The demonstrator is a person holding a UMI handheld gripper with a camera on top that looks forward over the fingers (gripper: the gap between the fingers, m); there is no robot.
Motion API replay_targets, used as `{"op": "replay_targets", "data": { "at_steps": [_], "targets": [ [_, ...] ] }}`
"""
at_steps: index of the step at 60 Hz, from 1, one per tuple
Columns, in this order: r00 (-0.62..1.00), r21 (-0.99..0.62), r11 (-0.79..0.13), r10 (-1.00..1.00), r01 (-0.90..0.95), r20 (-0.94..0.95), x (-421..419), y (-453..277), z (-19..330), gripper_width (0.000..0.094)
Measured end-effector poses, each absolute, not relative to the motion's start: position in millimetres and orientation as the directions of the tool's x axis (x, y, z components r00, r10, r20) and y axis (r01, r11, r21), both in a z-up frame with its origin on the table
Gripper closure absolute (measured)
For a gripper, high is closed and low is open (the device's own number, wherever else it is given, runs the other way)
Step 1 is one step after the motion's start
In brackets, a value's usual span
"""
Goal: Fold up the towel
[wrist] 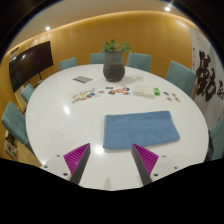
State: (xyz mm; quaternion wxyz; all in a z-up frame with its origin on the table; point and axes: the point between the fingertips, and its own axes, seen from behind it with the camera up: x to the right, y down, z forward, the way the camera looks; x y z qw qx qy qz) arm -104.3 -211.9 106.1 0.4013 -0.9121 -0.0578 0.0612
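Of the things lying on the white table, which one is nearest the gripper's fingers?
The blue towel, spread flat just ahead of the open gripper. The small items lie farther off, near the potted plant.

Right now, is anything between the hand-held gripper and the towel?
No. The gripper view shows only bare white table between the open hand-held gripper and the blue towel.
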Motion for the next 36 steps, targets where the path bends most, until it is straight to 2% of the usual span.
{"op": "replay_targets", "data": {
  "at_steps": [14,25,28,36],
  "targets": [
    [0.989,-0.711,-0.696,0.146,0.101,-0.002,-139.4,-102.7,35.1,0.0116],
    [0.989,-0.654,-0.745,0.142,0.133,0.039,-141.1,-72.8,-12.6,0.0247],
    [0.983,-0.677,-0.714,0.16,0.177,0.089,-137.3,-64.5,-10.4,0.0347],
    [0.962,-0.684,-0.677,0.189,0.273,0.197,-127.3,-55.3,-11.5,0.0785]
  ]
}}
